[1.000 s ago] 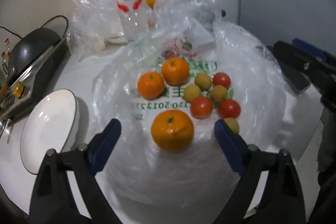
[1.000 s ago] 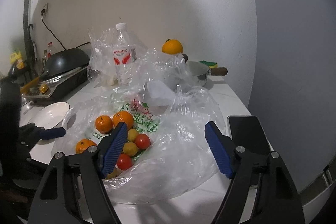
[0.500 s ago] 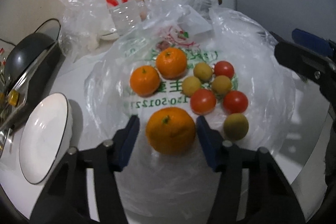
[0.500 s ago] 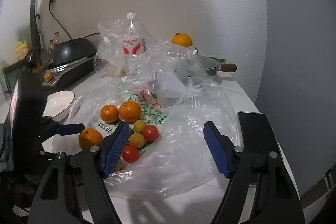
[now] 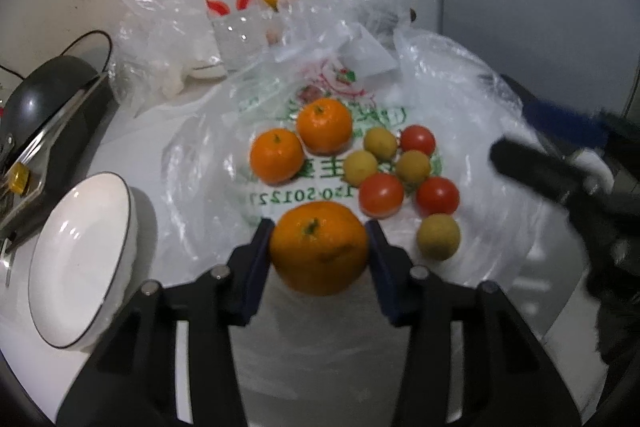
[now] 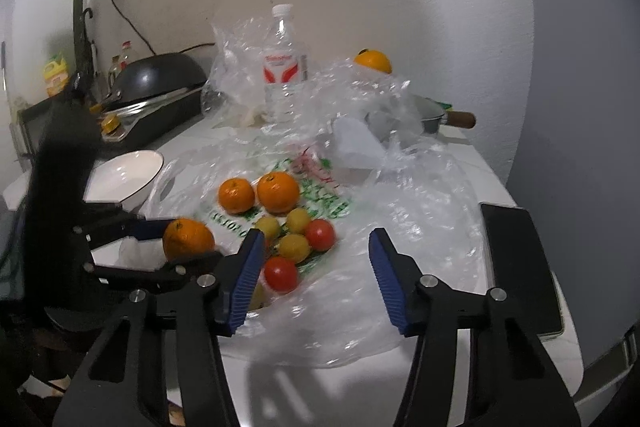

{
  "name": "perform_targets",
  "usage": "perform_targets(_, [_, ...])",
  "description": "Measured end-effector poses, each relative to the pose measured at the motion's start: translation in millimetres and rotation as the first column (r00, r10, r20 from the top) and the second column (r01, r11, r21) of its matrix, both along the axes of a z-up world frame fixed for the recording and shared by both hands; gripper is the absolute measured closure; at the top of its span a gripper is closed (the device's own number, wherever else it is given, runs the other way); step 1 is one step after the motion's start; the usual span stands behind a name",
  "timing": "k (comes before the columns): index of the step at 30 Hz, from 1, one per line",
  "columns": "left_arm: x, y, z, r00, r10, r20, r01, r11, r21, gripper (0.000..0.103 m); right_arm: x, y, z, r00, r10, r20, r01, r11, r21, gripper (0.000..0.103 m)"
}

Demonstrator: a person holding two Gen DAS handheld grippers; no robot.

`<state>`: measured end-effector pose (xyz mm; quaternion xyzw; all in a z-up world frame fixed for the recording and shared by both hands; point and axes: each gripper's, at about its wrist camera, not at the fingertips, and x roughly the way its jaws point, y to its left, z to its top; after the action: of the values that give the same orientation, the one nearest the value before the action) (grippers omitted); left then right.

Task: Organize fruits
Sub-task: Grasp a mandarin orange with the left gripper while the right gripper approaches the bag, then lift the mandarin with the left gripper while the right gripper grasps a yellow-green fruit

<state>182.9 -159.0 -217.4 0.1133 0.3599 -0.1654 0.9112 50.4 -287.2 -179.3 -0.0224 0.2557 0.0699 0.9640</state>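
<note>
My left gripper [image 5: 318,247] is shut on a large orange [image 5: 319,247], both blue pads touching its sides, over a spread plastic bag [image 5: 224,163]. It also shows in the right wrist view [image 6: 188,237]. On the bag lie two more oranges [image 5: 277,157] [image 5: 324,125], three red tomatoes [image 5: 381,195] and several small yellow-green fruits [image 5: 438,237]. My right gripper [image 6: 316,269] is open and empty, above the bag's near right part, just right of the fruit pile. A white bowl [image 5: 78,259] stands to the left of the bag.
A water bottle [image 5: 230,15] and crumpled clear bags [image 5: 160,27] stand behind. Another orange [image 6: 373,61] sits on the wrapped pot [image 6: 430,115]. A black wok [image 6: 160,73] on a stove is far left. A black phone [image 6: 516,263] lies on the right.
My left gripper has shut on the nearest orange, its fingers closing from wide open. My right gripper has moved closer to the fruit pile and stays open.
</note>
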Motion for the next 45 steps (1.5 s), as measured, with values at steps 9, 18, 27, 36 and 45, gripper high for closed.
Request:
perform_targets(9, [-9, 16, 14, 0.999, 0.023, 0.038, -0.022, 0.999, -0.041, 0.056, 5, 22, -17, 0.994, 0.049, -0.094, -0.046, 0.998, 0.031, 0.059])
perform_targets(18, [-18, 35, 19, 0.997, 0.043, 0.057, -0.039, 0.996, -0.082, 0.056, 4, 40, -22, 0.988, 0.072, -0.138, -0.069, 0.997, 0.027, 0.062])
perform_targets(27, [-26, 50, 21, 0.996, 0.055, 0.074, -0.047, 0.993, -0.104, 0.056, 13, 48, -32, 0.982, 0.027, -0.189, -0.032, 0.999, -0.023, 0.070])
perform_targets(36, [-32, 60, 26, 0.994, 0.049, 0.096, -0.034, 0.989, -0.145, 0.056, 15, 51, -38, 0.978, 0.003, -0.207, -0.013, 0.999, -0.047, 0.076])
perform_targets(45, [-38, 75, 37, 0.988, 0.072, 0.137, -0.049, 0.985, -0.165, 0.056, 9, 59, -20, 0.989, 0.004, -0.146, -0.013, 0.998, -0.060, 0.076])
